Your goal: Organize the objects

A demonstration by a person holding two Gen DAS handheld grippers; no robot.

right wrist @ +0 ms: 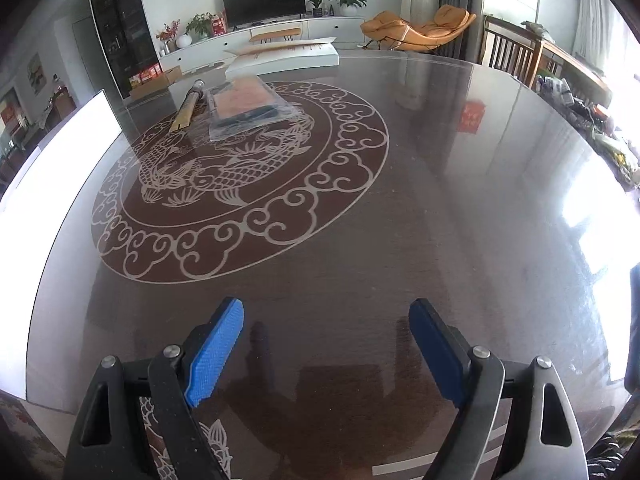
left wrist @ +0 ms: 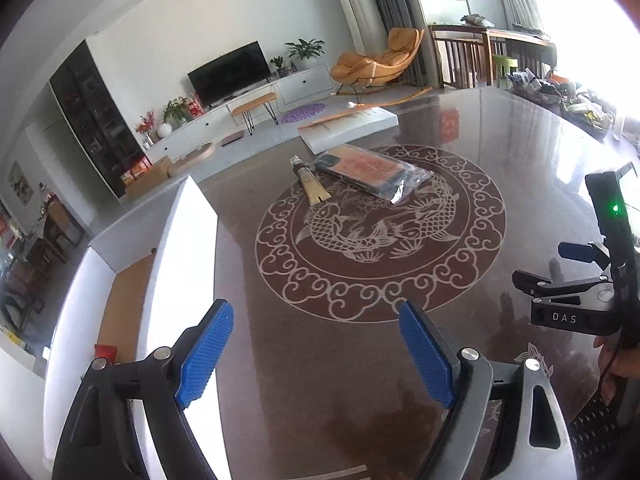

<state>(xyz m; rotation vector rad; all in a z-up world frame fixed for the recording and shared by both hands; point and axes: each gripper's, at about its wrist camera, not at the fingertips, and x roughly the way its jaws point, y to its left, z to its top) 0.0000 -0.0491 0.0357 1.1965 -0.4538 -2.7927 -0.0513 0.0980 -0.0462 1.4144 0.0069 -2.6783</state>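
Print on bagged package (left wrist: 370, 172) too blurred to read; white box (right wrist: 60, 168) cut off at left edge.

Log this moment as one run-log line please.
left gripper: open, empty | right gripper: open, empty | packet and tube: side by side on table, untouched | box: open, table's left edge

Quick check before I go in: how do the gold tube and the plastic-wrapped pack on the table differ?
The gold tube is narrow and long with a silver cap end; the plastic-wrapped pack is broad, flat and rectangular. The tube is bare, while the pack sits in clear, crinkled wrap over an orange-and-dark face. Both lie flat, side by side on the table's fish pattern, out of either gripper's fingers.
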